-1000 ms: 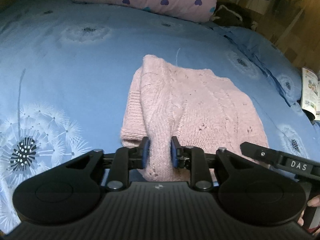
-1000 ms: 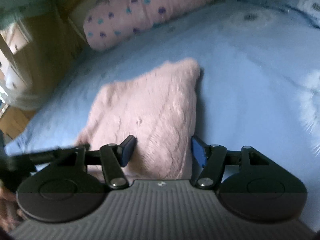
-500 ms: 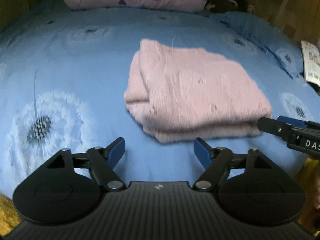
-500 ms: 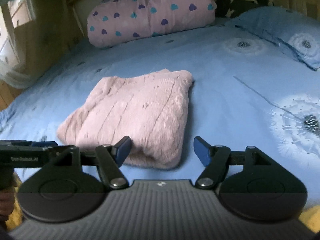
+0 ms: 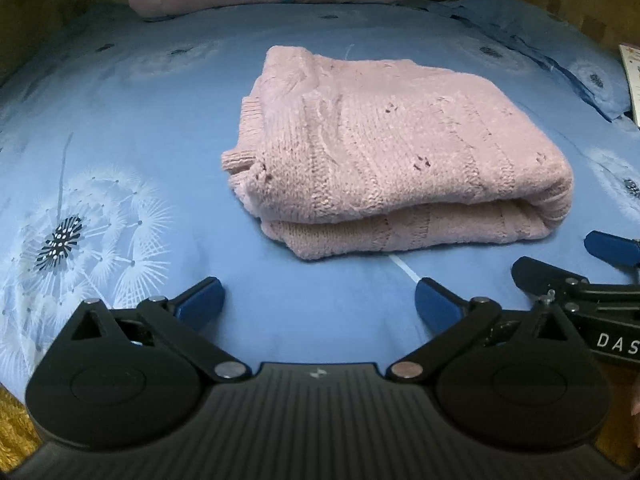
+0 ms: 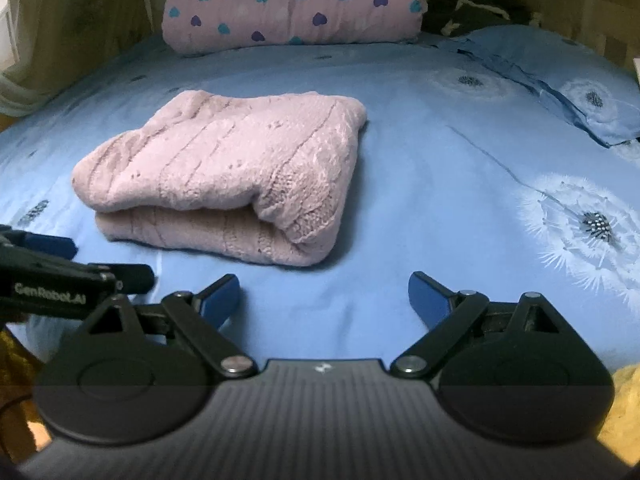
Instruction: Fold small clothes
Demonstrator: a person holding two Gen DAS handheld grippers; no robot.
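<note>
A pink knitted sweater (image 5: 384,152) lies folded in a thick bundle on the blue bed sheet (image 5: 140,132), its fold facing me. My left gripper (image 5: 318,300) hovers just short of its near edge, jaws opening wide with only sheet between them. In the right wrist view the same sweater (image 6: 224,176) sits left of centre. My right gripper (image 6: 324,296) is pulled back from it, jaws opening, nothing between them. Each gripper's tip shows at the edge of the other's view.
A pink pillow with heart prints (image 6: 292,4) lies at the head of the bed. A blue pillow (image 6: 560,80) rests at the far right, with dark clothing (image 6: 476,12) behind it. The sheet bears white dandelion prints (image 5: 80,232). Yellow floor covering (image 6: 624,396) shows below the bed's edge.
The left gripper let go of the sweater's near edge and drew back with jaws spreading. The right gripper also widened and backed off. The sweater now lies flat and folded.
</note>
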